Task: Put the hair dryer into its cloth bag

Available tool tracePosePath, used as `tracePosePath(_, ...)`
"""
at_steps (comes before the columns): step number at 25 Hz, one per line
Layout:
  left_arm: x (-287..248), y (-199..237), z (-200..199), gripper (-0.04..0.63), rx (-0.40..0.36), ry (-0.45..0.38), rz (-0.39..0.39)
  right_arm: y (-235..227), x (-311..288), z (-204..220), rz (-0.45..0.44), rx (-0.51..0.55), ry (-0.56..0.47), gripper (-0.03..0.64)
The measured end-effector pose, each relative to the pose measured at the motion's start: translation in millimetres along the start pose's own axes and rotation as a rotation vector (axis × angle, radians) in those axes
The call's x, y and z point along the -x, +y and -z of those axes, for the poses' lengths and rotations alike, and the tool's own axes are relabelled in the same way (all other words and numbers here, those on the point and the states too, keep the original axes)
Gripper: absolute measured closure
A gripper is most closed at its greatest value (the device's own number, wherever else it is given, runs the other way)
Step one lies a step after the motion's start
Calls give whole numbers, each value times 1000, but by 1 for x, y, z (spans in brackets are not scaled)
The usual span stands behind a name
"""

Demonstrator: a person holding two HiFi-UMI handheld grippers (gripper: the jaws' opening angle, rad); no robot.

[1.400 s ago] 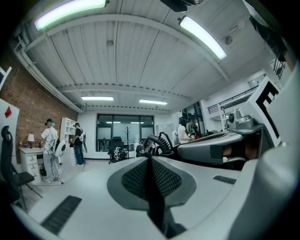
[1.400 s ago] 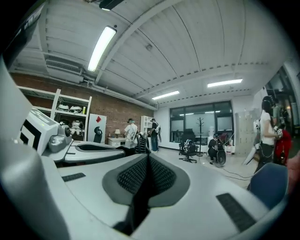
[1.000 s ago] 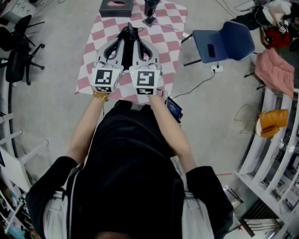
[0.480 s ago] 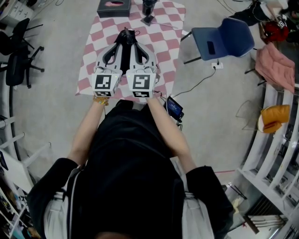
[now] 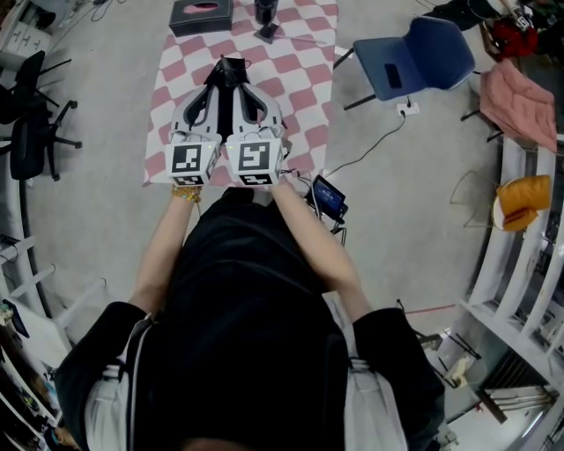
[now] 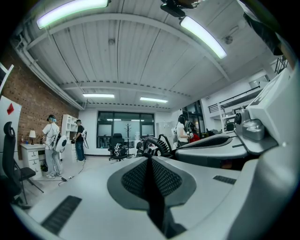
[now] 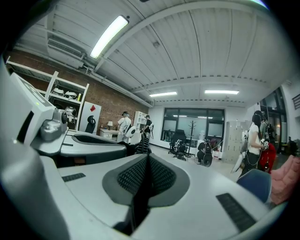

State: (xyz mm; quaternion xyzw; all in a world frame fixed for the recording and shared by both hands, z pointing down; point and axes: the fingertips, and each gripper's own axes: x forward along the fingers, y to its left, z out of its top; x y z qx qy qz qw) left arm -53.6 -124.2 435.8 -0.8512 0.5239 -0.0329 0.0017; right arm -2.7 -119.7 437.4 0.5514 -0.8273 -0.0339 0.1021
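My two grippers are held side by side at chest height over a red-and-white checked cloth (image 5: 300,79). A black cloth bag (image 5: 226,106) hangs in the gap between them. The left gripper (image 5: 218,77) and right gripper (image 5: 240,77) are each shut on its edge. A black lump (image 5: 231,70) bulges past the tips. In the left gripper view a black coiled cord (image 6: 158,143) rises just beyond the shut left gripper (image 6: 150,159). The right gripper view shows the same coiled cord (image 7: 142,144) past the right gripper (image 7: 147,157). The dryer's body is hidden.
At the far end of the checked cloth sit a dark box (image 5: 201,12) and a black upright object (image 5: 264,16). A blue chair (image 5: 414,57) stands to the right. A small device with a cable (image 5: 328,195) lies by my right arm. Black office chairs (image 5: 35,114) are at left.
Both grippers, still pressed together with the bag, have drifted slightly lower and nearer to me over the checked cloth. The jaws have not changed.
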Motion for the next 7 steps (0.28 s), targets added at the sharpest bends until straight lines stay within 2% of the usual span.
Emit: tracePosePath(7, 0, 1, 0, 568, -6, -4, 0, 0, -2, 0, 1, 7, 3, 594)
